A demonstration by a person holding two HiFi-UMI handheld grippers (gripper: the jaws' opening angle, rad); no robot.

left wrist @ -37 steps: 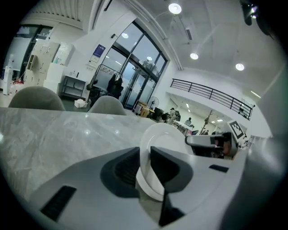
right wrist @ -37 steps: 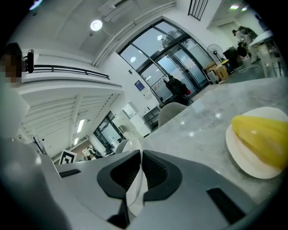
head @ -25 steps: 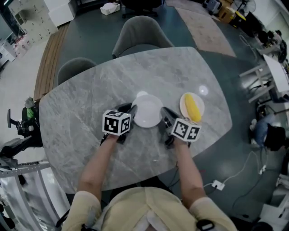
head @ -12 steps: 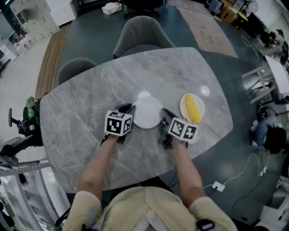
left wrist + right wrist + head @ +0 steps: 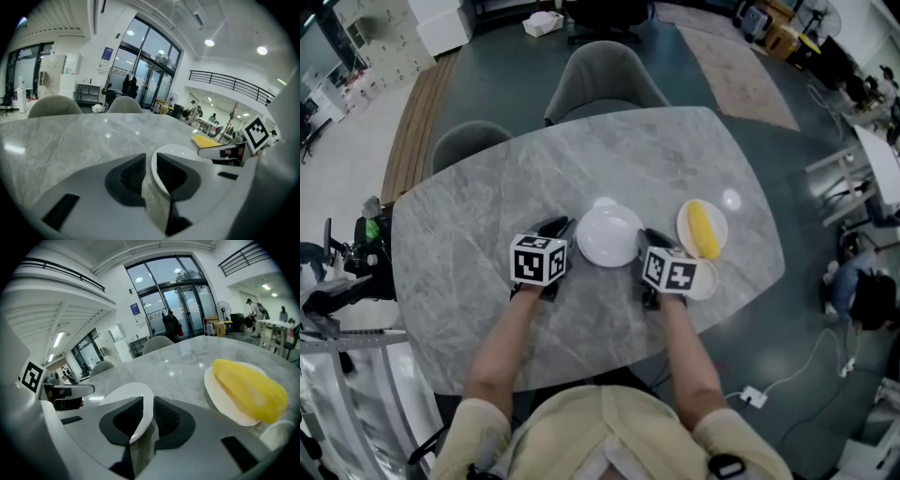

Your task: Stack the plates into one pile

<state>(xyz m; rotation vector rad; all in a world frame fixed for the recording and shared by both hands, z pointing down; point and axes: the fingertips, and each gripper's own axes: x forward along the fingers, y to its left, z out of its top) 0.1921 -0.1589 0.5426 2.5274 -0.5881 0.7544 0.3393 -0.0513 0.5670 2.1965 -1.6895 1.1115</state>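
Straddling the left rim of the white plate with the left gripper, jaws apart, a gap beside one pad. Lying flat mid marble table. Opening the right gripper, opposite rim between its jaws. Just right, a second plate bearing yellow food.
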